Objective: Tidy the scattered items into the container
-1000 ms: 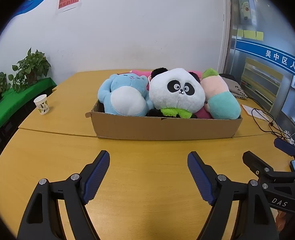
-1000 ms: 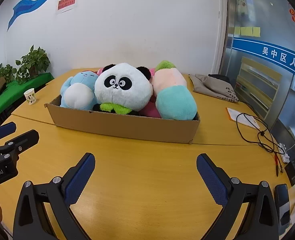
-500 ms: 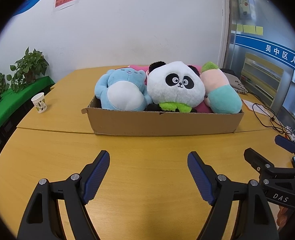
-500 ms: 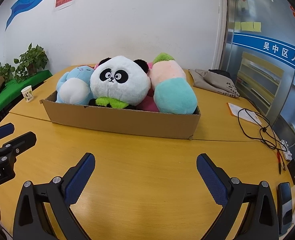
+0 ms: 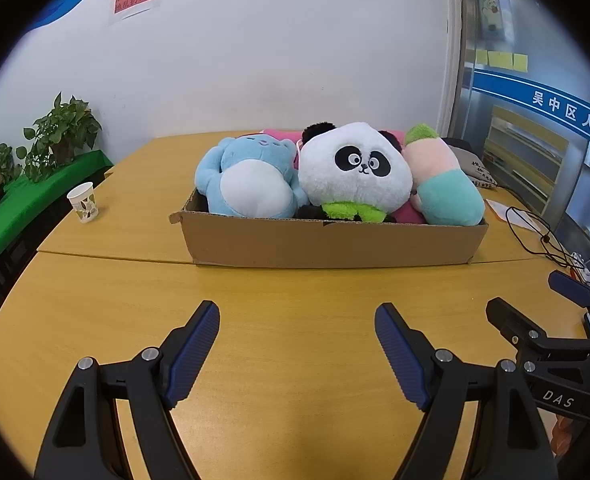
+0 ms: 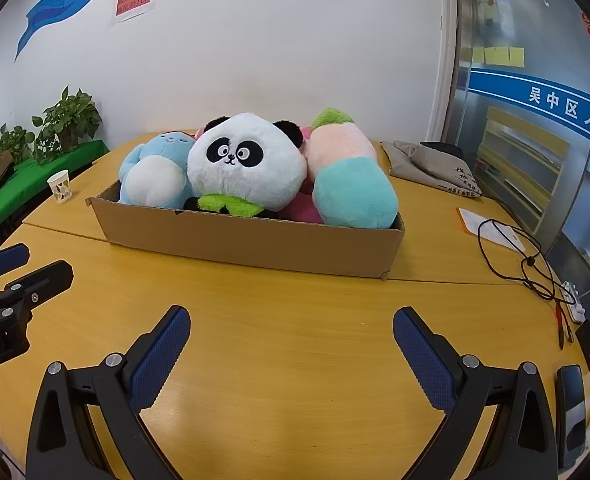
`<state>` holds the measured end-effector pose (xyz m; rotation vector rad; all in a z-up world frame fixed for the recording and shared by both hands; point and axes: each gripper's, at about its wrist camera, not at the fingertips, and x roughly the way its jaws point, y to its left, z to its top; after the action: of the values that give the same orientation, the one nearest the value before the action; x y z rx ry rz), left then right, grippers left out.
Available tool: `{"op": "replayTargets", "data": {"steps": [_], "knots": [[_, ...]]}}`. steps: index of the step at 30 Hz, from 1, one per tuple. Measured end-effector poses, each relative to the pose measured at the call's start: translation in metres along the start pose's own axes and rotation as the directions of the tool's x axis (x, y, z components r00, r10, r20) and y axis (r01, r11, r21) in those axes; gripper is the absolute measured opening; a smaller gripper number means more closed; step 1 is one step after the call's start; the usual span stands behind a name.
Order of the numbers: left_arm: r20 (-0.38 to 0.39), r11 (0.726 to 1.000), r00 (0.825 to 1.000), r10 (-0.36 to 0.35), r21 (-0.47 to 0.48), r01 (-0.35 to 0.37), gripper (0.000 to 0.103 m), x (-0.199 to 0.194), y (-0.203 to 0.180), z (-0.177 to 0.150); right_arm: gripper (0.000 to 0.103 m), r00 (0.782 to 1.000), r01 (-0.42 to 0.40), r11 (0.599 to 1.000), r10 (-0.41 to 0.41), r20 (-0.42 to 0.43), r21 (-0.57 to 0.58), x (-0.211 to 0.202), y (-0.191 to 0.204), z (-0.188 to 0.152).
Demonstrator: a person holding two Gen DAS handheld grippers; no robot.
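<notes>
Cardboard box [image 5: 335, 242] lies crosswise; panda [image 5: 355, 168] faces the cameras.

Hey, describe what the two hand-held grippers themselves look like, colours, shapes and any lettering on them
Both look alike: the left hand-held gripper and the right hand-held gripper have matte black frames shaped like open triangles, silver round bolts at the joints, and two fingers faced with dark blue ribbed pads. White lettering shows on the bodies: "DAS" on the right one, "obot.AI", cut off by the frame edge, on the left. No cables or sleeves show.
</notes>
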<state>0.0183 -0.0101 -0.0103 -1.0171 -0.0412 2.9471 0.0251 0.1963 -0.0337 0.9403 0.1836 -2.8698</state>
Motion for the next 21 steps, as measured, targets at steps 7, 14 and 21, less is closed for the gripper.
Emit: {"op": "replayTargets", "data": {"steps": [7,14,21], "knots": [[-0.028,0.999,0.999,-0.031,0.012,0.031,0.080,0.009,-0.004,0.000,0.103,1.000,0.013,1.000,-0.013,-0.007,-0.003,0.000,0.002,-0.002],[-0.023,0.999,0.999,-0.043,0.027,0.044,0.080,0.014,-0.011,0.005,0.103,0.999,0.028,1.000,-0.028,-0.017,0.000,0.000,0.001,-0.005],[-0.035,0.999,0.999,-0.037,0.038,0.038,0.080,0.013,-0.014,-0.005,0.103,0.999,0.047,0.999,-0.047,-0.024,0.007,0.002,-0.002,-0.007]]}}
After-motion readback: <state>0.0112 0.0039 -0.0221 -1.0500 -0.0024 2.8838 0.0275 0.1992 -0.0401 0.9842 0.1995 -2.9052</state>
